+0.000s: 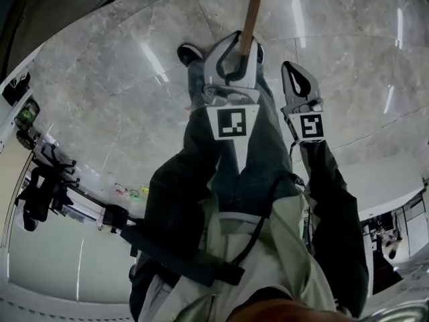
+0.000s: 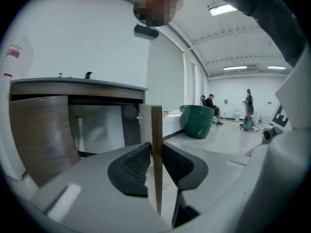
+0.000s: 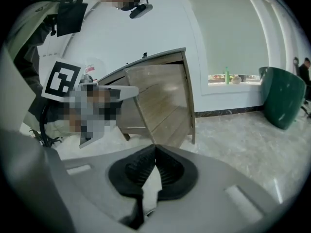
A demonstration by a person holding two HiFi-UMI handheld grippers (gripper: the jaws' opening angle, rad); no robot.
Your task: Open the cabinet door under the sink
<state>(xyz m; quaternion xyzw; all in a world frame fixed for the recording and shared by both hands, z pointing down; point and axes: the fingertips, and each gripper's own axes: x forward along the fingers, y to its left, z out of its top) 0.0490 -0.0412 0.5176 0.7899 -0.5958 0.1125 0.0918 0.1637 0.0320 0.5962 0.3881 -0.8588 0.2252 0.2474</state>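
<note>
Progress: brown wooden cabinet door [image 2: 156, 123] stands wide open; task judged nearly done.
Seen edge-on at frame centre, its free edge is clamped between the jaws of the left gripper [image 2: 156, 152], swung clear of the dark-topped sink cabinet [image 2: 43, 130] at left. The right gripper [image 3: 154, 152] is pinched together, empty. Left to do: let go.

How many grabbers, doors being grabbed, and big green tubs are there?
Grippers: 2 (left gripper, right gripper)
Cabinet door, gripped by its edge: 1
Green tub: 1
Total: 4
</note>
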